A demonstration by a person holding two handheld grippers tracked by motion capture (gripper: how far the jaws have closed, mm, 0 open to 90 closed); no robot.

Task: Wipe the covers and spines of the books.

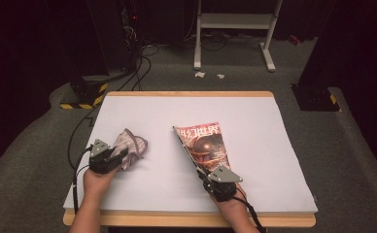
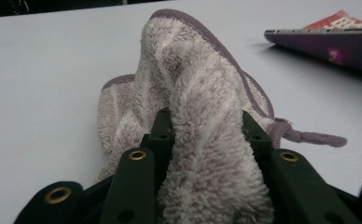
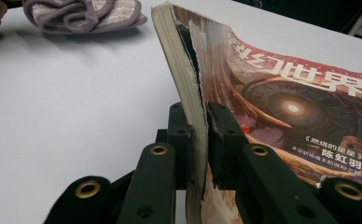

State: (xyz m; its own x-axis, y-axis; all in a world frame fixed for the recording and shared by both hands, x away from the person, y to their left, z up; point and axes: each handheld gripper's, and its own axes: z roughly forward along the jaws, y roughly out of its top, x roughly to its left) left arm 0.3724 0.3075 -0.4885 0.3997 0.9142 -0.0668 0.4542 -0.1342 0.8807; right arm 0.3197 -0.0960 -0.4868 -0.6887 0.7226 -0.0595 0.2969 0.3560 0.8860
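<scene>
A crumpled lilac towel (image 1: 130,147) with a darker hem lies left of the table's middle. My left gripper (image 1: 120,156) is shut on it; in the left gripper view a thick fold of the towel (image 2: 202,140) bulges up between the black jaws of the left gripper (image 2: 206,122). A magazine (image 1: 207,145) with a red and brown cover lies at the middle, its left edge raised off the table. My right gripper (image 1: 202,173) is shut on that raised edge near the front corner. In the right gripper view, the magazine (image 3: 291,107) stands clamped between the right gripper (image 3: 198,116) jaws.
The table (image 1: 254,111) is covered in white paper with a wooden rim. Beyond it are a grey carpet, a white frame stand (image 1: 235,29), black cables (image 1: 138,63) and yellow-black striped bases (image 1: 82,99). The towel (image 3: 83,14) lies far left in the right gripper view.
</scene>
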